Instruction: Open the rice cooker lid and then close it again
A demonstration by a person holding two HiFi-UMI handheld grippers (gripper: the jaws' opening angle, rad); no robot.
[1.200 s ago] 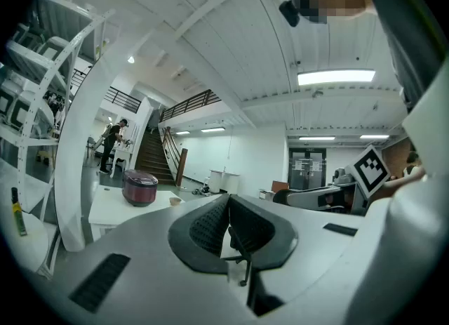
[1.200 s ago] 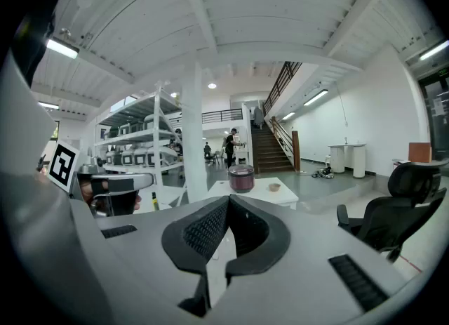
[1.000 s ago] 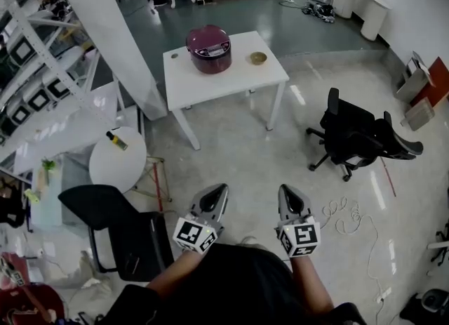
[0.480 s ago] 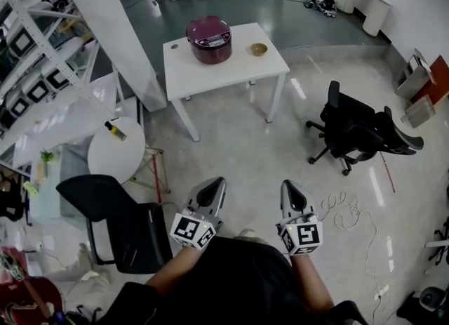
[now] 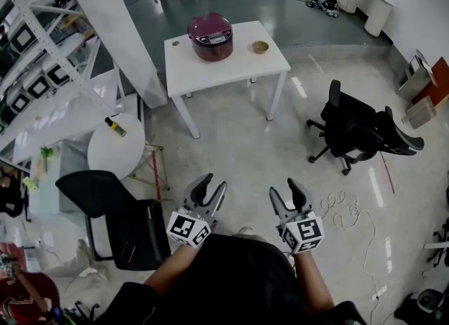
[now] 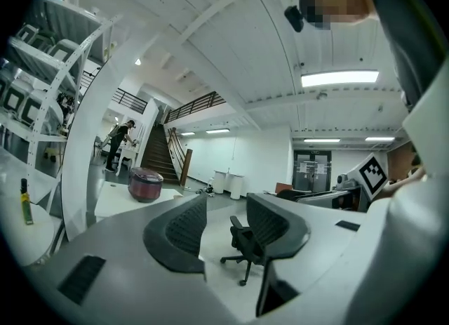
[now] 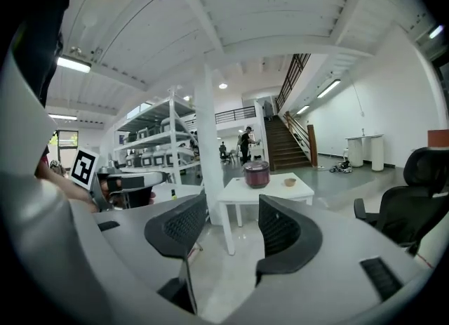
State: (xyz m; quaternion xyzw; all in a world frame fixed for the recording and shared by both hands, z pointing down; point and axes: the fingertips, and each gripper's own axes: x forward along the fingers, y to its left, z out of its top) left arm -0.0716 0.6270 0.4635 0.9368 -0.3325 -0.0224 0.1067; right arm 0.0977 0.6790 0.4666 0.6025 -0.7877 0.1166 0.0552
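- Head view: a white rectangular desk (image 5: pixel 231 71) stands on a glossy pale floor (image 5: pixel 238 148), well apart from both grippers.
- Maroon, rounded rice cooker (image 5: pixel 211 36), lid down, sits near the desk's far edge; a small tan bowl (image 5: pixel 260 47) is to its right, apart.
- Black office chair (image 5: pixel 358 134) stands right of the desk.
- Left gripper (image 5: pixel 212 183) and right gripper (image 5: pixel 285 189): jaws have just been opening and stand apart, nothing between them.

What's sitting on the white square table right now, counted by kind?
Rice cooker: 1
Small bowl: 1
Tiny dark item, too small to identify: 1
Total on the table: 3
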